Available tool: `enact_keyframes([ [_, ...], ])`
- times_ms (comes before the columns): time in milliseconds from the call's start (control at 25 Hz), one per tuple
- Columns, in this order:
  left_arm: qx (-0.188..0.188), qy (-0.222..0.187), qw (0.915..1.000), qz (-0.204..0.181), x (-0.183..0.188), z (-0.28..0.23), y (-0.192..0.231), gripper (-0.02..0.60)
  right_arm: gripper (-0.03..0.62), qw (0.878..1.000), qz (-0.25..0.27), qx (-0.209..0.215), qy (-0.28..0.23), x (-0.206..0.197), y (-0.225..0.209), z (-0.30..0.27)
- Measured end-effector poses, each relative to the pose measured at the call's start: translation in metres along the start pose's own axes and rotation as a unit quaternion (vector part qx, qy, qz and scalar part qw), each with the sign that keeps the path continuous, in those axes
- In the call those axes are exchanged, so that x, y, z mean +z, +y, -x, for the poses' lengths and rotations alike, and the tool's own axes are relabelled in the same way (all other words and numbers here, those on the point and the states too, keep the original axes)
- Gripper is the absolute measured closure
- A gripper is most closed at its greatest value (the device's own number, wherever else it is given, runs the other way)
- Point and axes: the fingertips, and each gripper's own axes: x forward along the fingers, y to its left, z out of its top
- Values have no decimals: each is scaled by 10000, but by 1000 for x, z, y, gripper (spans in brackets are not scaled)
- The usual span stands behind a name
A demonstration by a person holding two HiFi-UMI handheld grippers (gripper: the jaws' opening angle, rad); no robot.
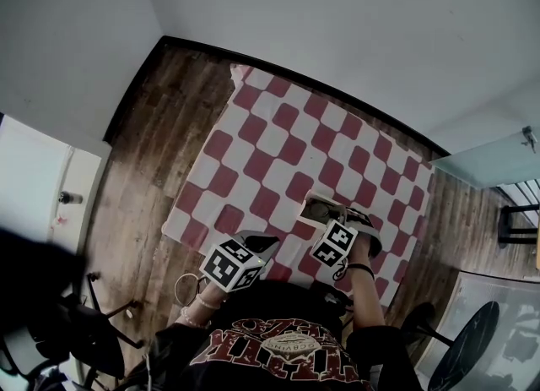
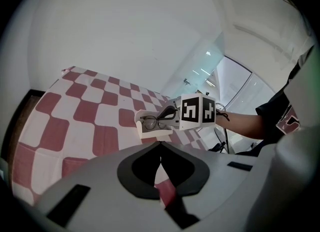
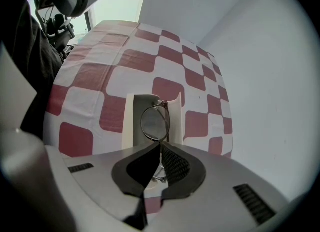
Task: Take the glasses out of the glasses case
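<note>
An open cream glasses case with a grey lining lies on the red-and-white checked tablecloth. My right gripper is shut on the round thin-framed glasses. One lens stands up over the case and the other shows between the jaws. From the left gripper view, the glasses sit at the case mouth, in front of the right gripper's marker cube. My left gripper is shut with nothing in it, a short way left of the case. The head view shows both grippers, left and right, at the table's near edge by the case.
The table stands against a white wall, with dark wood floor on the left. A black chair is at lower left and a dark round table at lower right. The cloth beyond the case is bare.
</note>
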Motion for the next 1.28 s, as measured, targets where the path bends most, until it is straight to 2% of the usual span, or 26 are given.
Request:
enact_keyframes([
  [640,-123,94,9998,-150,4,-4,-4,572,571,9995,-317,-53,-56,-3,-5,11],
  [1280,-266,217,9990,-285,5,-11,-11,572,571,9991,-411,-64,-69,-8,-1,21],
])
